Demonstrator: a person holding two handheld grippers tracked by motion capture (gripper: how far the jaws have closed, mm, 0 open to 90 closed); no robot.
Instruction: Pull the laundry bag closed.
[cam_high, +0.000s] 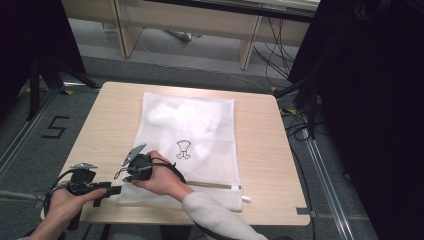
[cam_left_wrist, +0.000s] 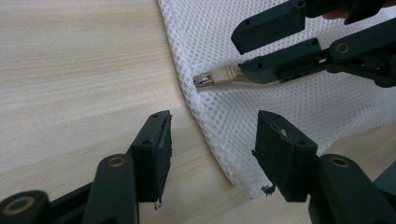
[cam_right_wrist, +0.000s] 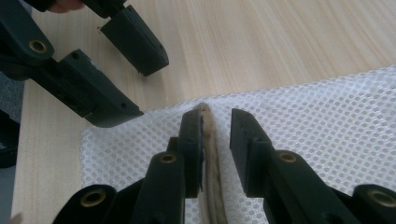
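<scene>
- Nearest the person, the left gripper (cam_high: 116, 189) hovers at the counter's (cam_high: 270, 165) front-left edge, its jaws apart and holding nothing. In the left gripper view they straddle the bottom corner of the mesh laundry bag (cam_left_wrist: 299, 107) without pressing it.
- Just beyond, the right gripper (cam_right_wrist: 216, 135) sits low over the bag's near-left corner. Its jaws are narrowly parted either side of the beige zipper (cam_right_wrist: 211, 186), with the zipper's end between them and the left pad touching or nearly touching it; no grip yet.
- In the left gripper view, the zipper pull (cam_left_wrist: 212, 77) lies at the bag's edge, right by the right gripper's lower jaw.
- Farther off, the bag (cam_high: 200, 120) lies flat along the middle of the counter, something white bundled inside near its far end.
- Likely risks: if the right jaws shut on loose mesh beside the pull, they may snag the netting. If the left jaws do not pin the corner, a tug on the zipper could drag the whole bag across the smooth counter.
</scene>
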